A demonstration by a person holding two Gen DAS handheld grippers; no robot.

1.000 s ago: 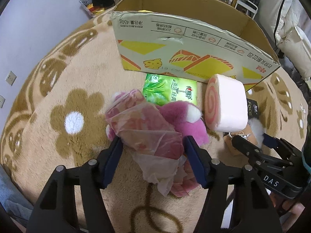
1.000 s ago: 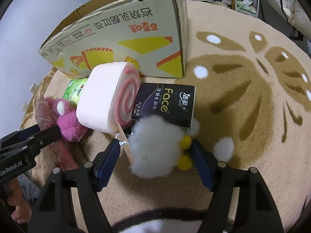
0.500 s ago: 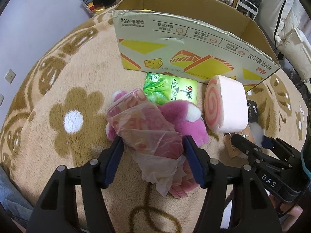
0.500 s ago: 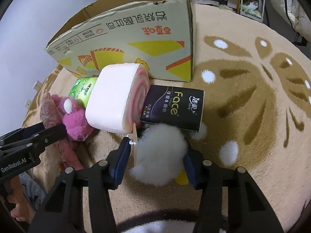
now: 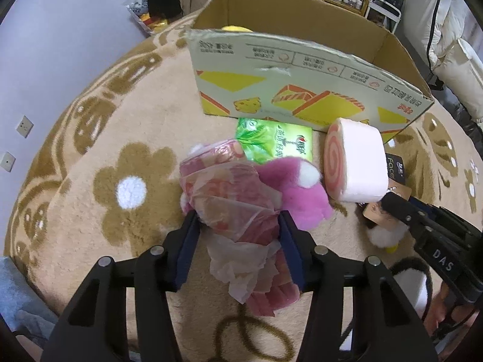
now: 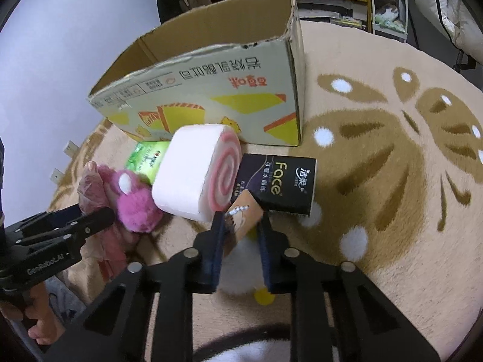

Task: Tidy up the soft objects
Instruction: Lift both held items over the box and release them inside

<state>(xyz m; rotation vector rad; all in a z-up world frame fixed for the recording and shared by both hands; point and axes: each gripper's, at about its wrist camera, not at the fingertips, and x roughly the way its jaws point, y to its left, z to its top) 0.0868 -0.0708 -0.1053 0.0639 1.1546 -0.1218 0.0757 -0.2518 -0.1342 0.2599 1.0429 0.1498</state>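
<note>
In the left wrist view, the left tool [image 5: 238, 241] has just been closing and now clamps the crinkly pink plastic-wrapped soft bundle [image 5: 232, 202], which lies on the beige flowered carpet [image 5: 129, 138] with its long axis running near to far. The open printed cardboard box [image 5: 302, 90] stands straight beyond it (farther than the green tissue pack [image 5: 273, 140]).

In the right wrist view, the right tool [image 6: 240, 235] has also just been closing and pinches the fluffy white plush toy [image 6: 238, 271]. The box lies far and left, past the pink swirl-roll cushion [image 6: 193, 175].
</note>
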